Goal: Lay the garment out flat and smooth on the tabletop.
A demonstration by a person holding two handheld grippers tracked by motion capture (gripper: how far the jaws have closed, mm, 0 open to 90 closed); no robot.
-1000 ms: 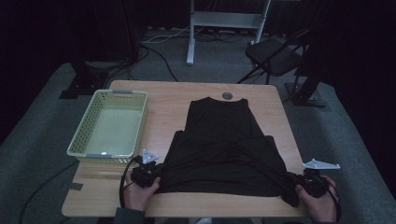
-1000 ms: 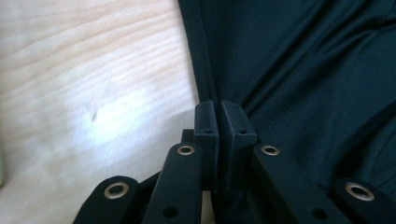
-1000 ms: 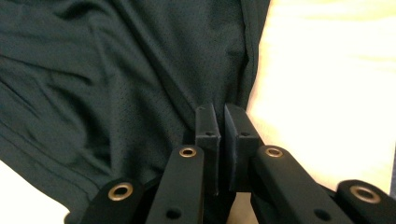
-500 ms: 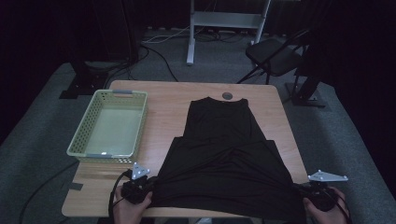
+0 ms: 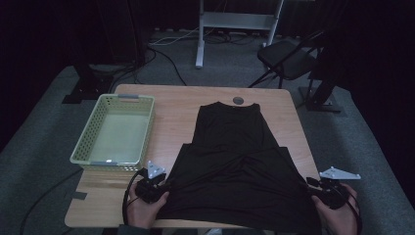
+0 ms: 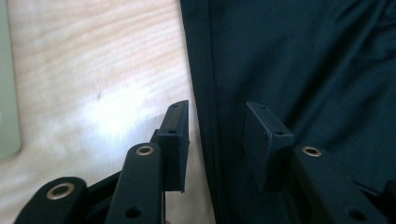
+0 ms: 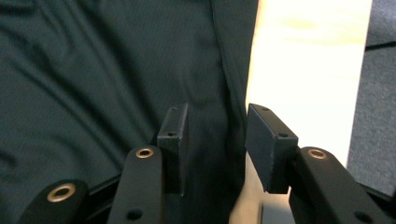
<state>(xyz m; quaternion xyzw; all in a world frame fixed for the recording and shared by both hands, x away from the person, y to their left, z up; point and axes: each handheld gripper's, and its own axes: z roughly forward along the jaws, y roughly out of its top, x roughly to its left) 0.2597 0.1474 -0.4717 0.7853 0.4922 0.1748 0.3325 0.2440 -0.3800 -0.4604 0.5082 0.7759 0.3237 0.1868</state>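
Note:
A black sleeveless top (image 5: 235,161) lies spread on the wooden table (image 5: 171,105), neck at the far side and hem near the front edge. My left gripper (image 5: 159,187) sits at the top's lower left corner. In the left gripper view it (image 6: 217,126) is open, and the top's side seam (image 6: 205,93) runs between the jaws. My right gripper (image 5: 317,191) is at the lower right corner. In the right gripper view it (image 7: 217,126) is also open, with the top's right edge (image 7: 233,84) lying between the jaws.
A pale green perforated basket (image 5: 88,142) stands on the table's left side, close to my left gripper. A small dark round disc (image 5: 238,100) lies just beyond the top's neck. A folding chair (image 5: 288,58) and a white stand (image 5: 200,34) are behind the table.
Both grippers drew the hem toward the front edge and apart, so the bunched lower part now lies smoother and wider. In the last half second they barely moved.

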